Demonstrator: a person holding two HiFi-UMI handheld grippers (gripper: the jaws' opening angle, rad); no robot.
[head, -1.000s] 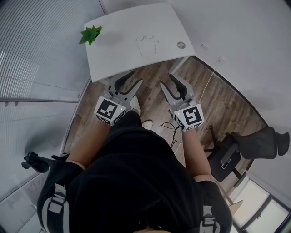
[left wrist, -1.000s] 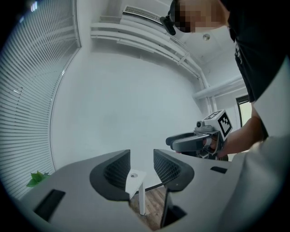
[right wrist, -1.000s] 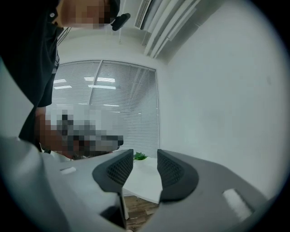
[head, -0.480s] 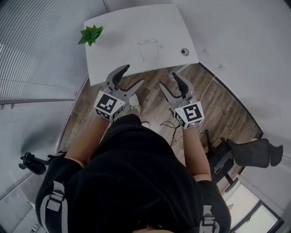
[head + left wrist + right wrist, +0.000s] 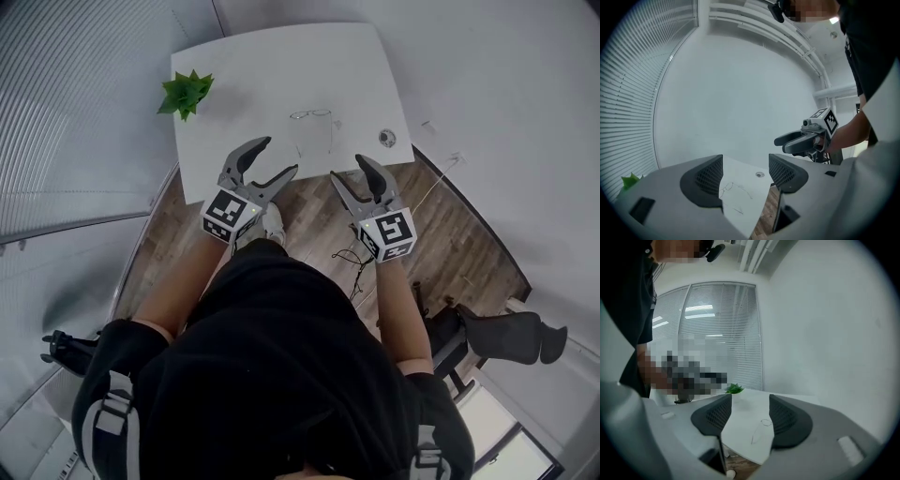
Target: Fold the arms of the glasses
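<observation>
My left gripper and right gripper have both just been opening. They now stand spread with nothing between their jaws, held side by side over the near edge of the white table. The glasses lie on the table beyond them, between the plant and a small round object, with their thin arms apparently stretched out toward me. I judge nothing is folded yet: reaching in, steadying the frame and folding both arms all remain.
</observation>
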